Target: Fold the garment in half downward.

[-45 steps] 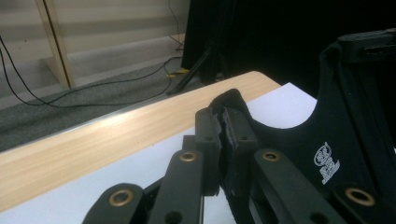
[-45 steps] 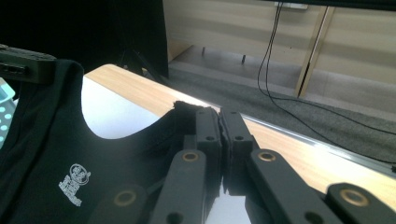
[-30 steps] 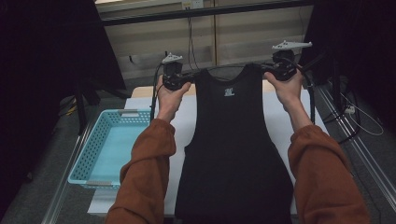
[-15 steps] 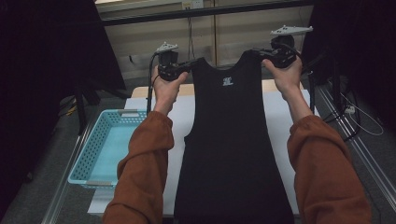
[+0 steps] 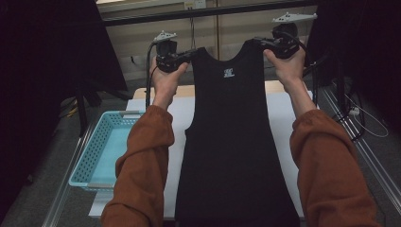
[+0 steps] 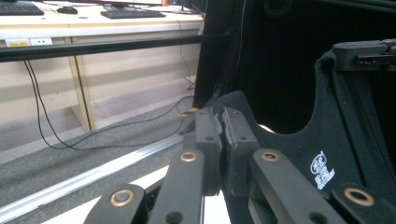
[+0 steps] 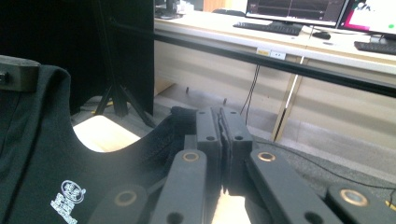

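A black tank top (image 5: 231,142) with a small white logo hangs by its two shoulder straps above the white table (image 5: 281,118). My left gripper (image 5: 191,53) is shut on the left strap, and my right gripper (image 5: 259,42) is shut on the right strap. In the left gripper view the jaws (image 6: 222,123) pinch the black fabric (image 6: 327,154), with the other gripper (image 6: 364,53) at the far strap. In the right gripper view the jaws (image 7: 220,122) clamp the strap, and the tank top (image 7: 46,163) spreads to the left.
A light blue plastic basket (image 5: 101,149) sits on the table's left side. A black horizontal bar (image 5: 213,13) crosses behind the grippers. Dark curtains stand at both sides, and a desk with keyboards (image 6: 126,13) lies beyond. Cables (image 5: 359,113) lie on the floor at the right.
Both hands have risen with the tank top, so the garment hangs higher and more of it is off the table.
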The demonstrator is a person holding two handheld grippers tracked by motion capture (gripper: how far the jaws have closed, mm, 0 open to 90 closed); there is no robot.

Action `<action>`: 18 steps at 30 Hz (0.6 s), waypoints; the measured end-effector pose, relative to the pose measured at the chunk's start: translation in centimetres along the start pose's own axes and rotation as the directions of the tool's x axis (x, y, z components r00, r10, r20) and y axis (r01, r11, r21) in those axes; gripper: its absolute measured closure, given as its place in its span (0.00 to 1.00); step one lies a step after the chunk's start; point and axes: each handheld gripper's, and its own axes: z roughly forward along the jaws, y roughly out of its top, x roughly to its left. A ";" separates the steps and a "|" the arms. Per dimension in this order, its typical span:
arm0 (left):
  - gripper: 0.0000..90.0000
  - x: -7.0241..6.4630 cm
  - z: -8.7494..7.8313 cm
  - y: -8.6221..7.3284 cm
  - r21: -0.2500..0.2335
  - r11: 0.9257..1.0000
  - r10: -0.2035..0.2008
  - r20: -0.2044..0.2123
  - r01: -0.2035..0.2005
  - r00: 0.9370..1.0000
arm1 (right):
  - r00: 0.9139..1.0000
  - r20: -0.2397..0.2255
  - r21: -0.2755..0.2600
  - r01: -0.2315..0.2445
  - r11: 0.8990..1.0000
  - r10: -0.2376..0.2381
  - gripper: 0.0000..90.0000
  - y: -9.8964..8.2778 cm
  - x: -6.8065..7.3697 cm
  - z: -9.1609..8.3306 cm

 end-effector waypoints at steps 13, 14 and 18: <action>0.96 -0.8 -0.4 2.8 -0.037 0.999 0.023 -0.006 -0.023 1.000 | 0.998 0.055 -0.038 0.042 0.998 -0.039 0.98 3.5 -0.6 -1.4; 0.96 -0.9 -0.3 2.5 -0.033 0.999 0.024 -0.005 -0.025 1.000 | 0.998 0.056 -0.037 0.038 0.999 -0.035 0.98 3.1 -0.6 -1.5; 0.96 -0.9 0.4 0.8 0.018 0.998 0.053 -0.003 -0.053 0.999 | 1.000 0.029 -0.027 0.007 1.000 -0.006 0.98 0.8 -0.8 -1.2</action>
